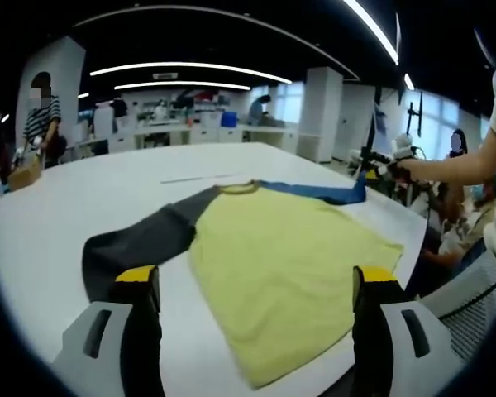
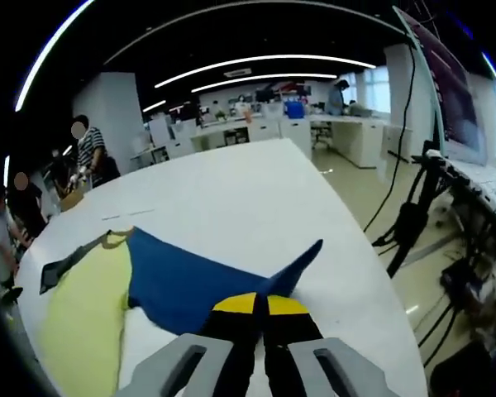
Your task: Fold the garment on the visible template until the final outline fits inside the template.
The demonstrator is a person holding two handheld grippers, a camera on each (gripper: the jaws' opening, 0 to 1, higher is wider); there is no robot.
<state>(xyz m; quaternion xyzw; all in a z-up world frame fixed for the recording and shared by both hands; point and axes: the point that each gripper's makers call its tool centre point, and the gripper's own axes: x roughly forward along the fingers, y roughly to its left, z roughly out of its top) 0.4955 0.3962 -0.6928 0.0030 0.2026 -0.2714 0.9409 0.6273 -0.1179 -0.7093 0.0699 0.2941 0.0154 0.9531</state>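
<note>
garment (image 1: 289,265) lying flat on white table (image 1: 66,215), soft, light and floppy, best taken at sleeve ends and hems; blue sleeve (image 2: 207,285) pinched in closed right gripper (image 2: 260,304), left gripper (image 1: 256,285) spread wide over yellow body.

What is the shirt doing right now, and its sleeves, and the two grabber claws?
Yellow shirt body: spread flat on the white table, not folded yet.
Dark grey sleeve: lying flat, stretched out to the side.
Blue sleeve: pulled out and lifted at its tip, pinched by the right gripper.
Right gripper: shut on the blue sleeve.
Left gripper: open, holding nothing, over the shirt.
</note>
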